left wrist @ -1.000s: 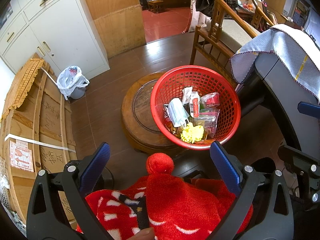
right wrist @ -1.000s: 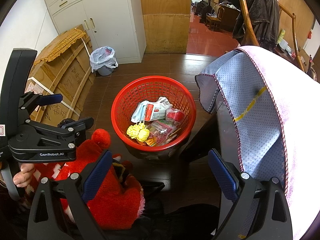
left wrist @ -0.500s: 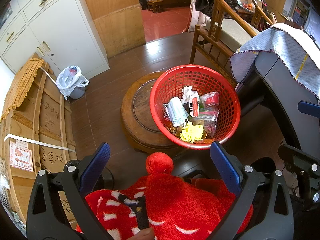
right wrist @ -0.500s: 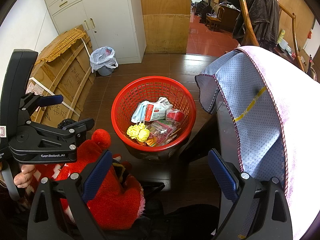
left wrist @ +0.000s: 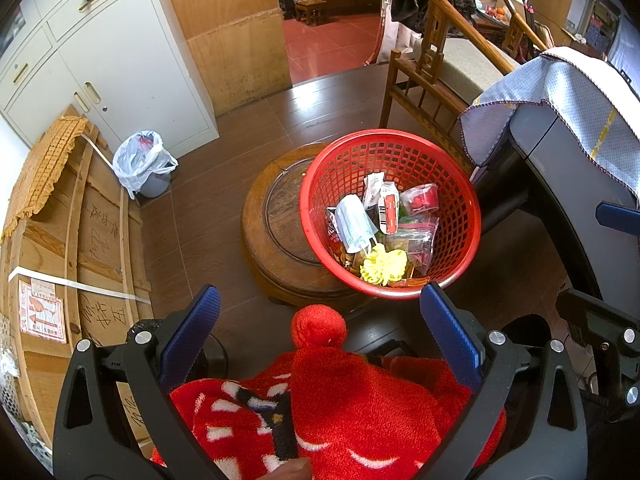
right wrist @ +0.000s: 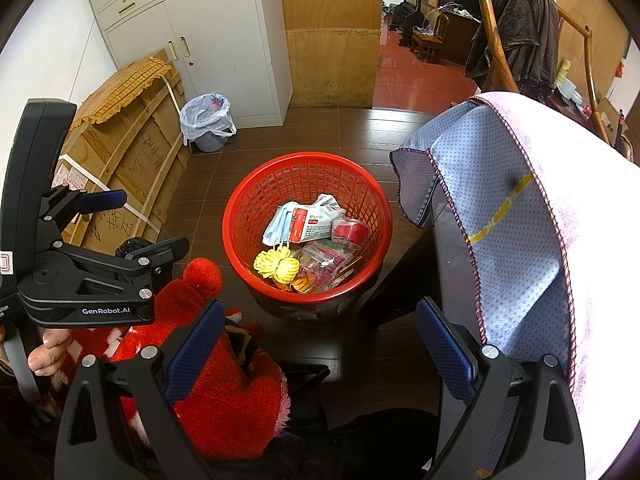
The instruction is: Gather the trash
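While the left gripper (left wrist: 320, 328) hangs with its blue pads spread wide and nothing between them, the left wrist view shows a red basket (left wrist: 460, 200) ahead on a round wooden stool (left wrist: 272, 240). Inside lie a face mask (left wrist: 354, 224), a yellow cord bundle (left wrist: 382, 266) and clear plastic bags (left wrist: 412, 240). A red knit hat (left wrist: 332, 392) fills the foreground.

From the right wrist view, the right gripper (right wrist: 318, 340) is equally wide apart and empty, above the same basket (right wrist: 240, 220). A dotted cloth (right wrist: 500, 208) drapes beside it at right, and a bag-lined bin (right wrist: 208, 124) stands by the white cabinet (right wrist: 208, 32).
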The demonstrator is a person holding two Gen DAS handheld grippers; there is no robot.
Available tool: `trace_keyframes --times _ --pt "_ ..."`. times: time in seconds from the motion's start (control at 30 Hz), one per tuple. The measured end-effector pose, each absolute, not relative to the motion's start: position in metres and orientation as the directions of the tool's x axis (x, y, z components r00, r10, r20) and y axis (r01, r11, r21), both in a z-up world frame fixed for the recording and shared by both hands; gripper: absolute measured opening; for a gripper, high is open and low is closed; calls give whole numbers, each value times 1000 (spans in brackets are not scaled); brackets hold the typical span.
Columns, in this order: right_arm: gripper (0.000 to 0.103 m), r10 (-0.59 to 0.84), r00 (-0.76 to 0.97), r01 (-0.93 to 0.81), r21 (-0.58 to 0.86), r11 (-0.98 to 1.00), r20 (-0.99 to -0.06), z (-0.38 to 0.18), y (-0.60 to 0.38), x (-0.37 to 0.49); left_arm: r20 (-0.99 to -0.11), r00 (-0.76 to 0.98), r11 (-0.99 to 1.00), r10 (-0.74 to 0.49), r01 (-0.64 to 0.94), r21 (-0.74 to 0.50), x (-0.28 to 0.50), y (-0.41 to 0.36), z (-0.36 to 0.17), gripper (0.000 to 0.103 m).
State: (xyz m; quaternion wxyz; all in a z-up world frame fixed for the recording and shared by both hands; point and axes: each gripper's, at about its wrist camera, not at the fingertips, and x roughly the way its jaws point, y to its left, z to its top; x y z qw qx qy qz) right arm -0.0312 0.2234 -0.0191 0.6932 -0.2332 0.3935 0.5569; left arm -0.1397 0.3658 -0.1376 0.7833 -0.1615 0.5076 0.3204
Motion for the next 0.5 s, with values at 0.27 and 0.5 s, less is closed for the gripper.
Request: trace_keyframes --times 0.27,0.5 --pt "94 588 71 -956 113 271 -806 -20 223 -32 -899 283 744 335 -665 68 -140 364 -139 96" --pt "94 588 72 -956 113 271 -806 -19 224 -32 -898 286 745 333 -664 65 -139 362 -139 96"
